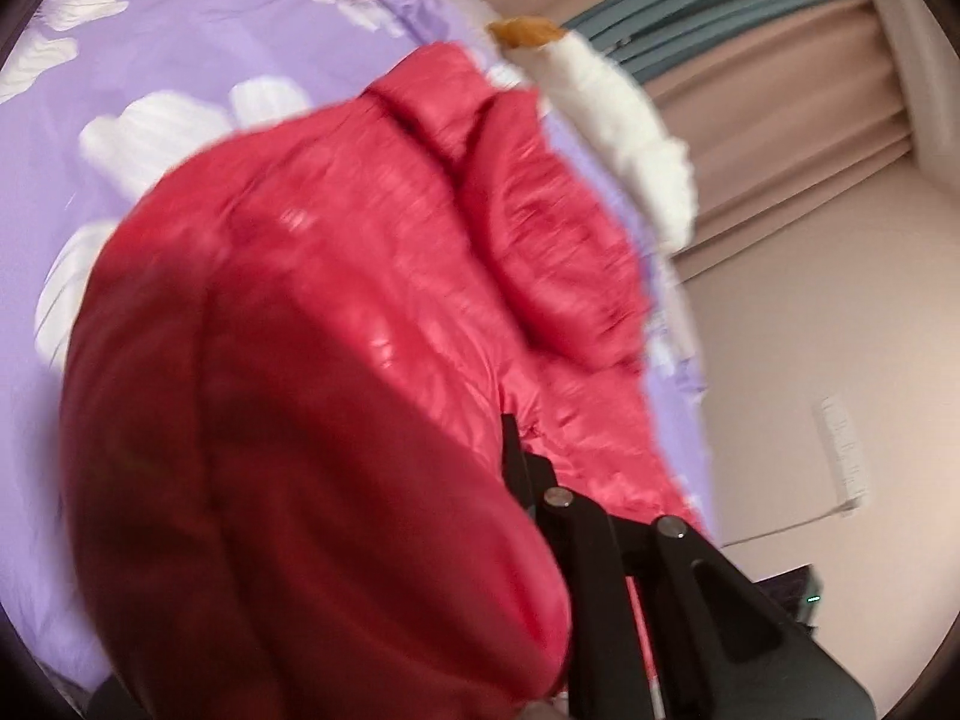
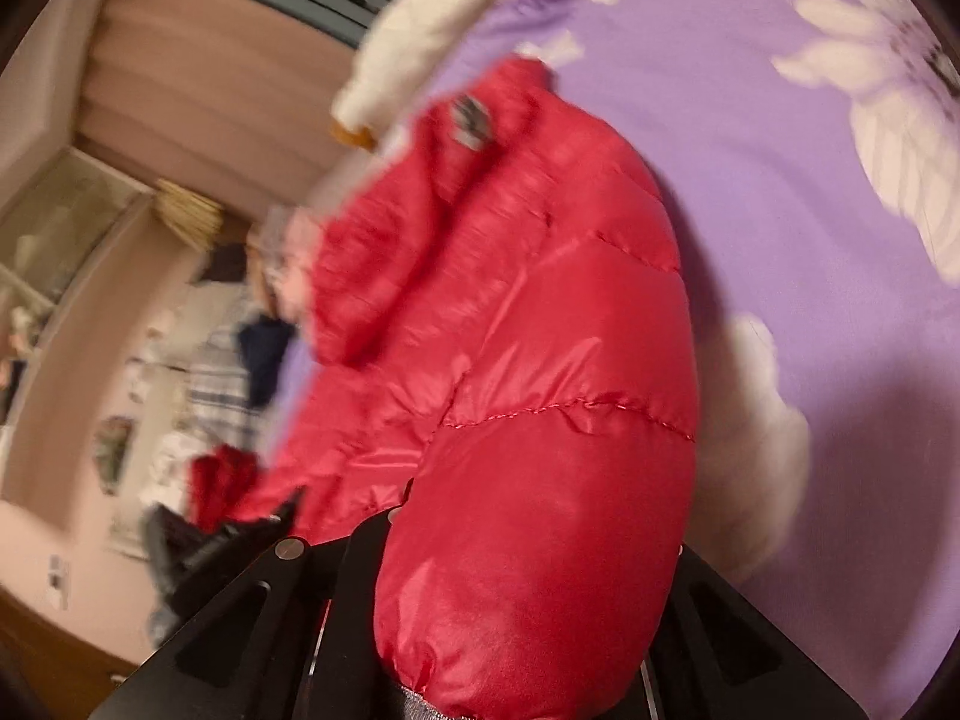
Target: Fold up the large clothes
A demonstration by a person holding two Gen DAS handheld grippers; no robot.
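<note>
Jacket [image 1: 336, 324], red and padded, fills the centre of both views over a purple flowered bedsheet [image 1: 180, 48]. Left gripper [image 1: 528, 480], lower right of its frame, is nearly closed, its fingers buried in red fabric. Right gripper [image 2: 510, 540], bottom centre, is likewise nearly closed around a puffy fold. White garment [image 1: 624, 120] lies beside the collar, upper right in the left view.

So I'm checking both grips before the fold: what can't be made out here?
- Left wrist view: left gripper fingertips, buried in the red puffer jacket.
- Right wrist view: right gripper fingertips, covered by the jacket's bulging panel.
- Both views: motion blur hides the jacket's overall layout.
</note>
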